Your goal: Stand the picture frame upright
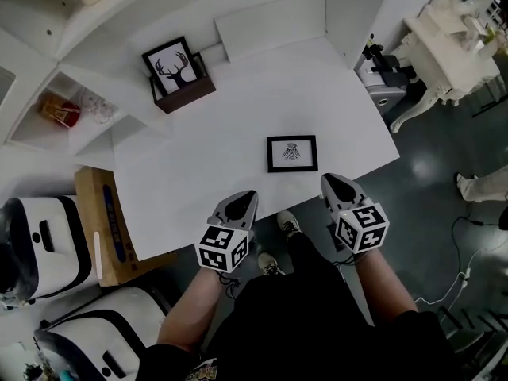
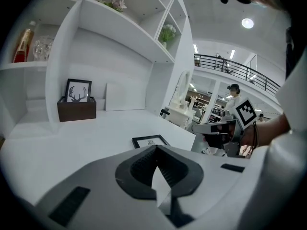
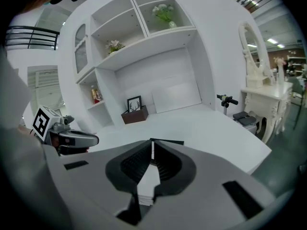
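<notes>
White table [image 1: 238, 101] against white shelving [image 3: 139, 47]; dark glossy floor [image 1: 432, 173]; ornate white vanity [image 1: 448, 50] at right; ceiling lamp [image 2: 247, 23] lit.

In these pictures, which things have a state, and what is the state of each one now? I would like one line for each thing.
Picture frame: lying flat and face up on the white table, not yet stood up.
Deer picture: upright, in the brown box.
Left claw: shut, empty, apart from the picture frame.
Right claw: shut, empty, apart from the picture frame.
</notes>
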The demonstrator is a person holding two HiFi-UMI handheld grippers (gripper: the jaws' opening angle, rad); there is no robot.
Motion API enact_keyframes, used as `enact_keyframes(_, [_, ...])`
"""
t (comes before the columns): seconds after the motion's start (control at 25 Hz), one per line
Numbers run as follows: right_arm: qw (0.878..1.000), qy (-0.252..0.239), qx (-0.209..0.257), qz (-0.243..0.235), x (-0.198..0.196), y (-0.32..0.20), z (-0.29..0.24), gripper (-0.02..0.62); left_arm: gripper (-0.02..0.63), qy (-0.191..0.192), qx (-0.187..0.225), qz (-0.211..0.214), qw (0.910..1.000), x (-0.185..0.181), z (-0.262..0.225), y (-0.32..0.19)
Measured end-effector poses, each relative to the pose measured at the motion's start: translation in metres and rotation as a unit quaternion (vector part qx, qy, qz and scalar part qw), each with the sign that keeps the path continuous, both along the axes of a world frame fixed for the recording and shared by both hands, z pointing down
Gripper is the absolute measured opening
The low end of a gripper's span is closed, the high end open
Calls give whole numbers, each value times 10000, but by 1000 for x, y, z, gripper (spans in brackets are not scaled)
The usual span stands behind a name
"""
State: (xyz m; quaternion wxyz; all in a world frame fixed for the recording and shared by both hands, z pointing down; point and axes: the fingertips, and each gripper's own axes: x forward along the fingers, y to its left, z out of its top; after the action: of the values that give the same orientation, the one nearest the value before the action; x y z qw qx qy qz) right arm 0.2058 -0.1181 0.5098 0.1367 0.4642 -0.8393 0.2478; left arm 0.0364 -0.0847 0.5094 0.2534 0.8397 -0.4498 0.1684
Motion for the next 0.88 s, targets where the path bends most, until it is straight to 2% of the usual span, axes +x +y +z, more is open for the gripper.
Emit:
enact_keyframes(0.48, [9980, 18, -625, -65, 11, -39, 53, 10, 2, -192, -371, -53, 9991, 15, 45, -48])
enact_keyframes(0.6, [9968, 11, -794, -96, 11, -47, 65, 61, 2, -222, -451, -53, 9987, 18, 53, -58])
enact_keyframes(0.88, [9930, 86, -1173, -130, 9, -66, 97, 75, 3, -238, -626, -75, 9977, 18, 74, -78])
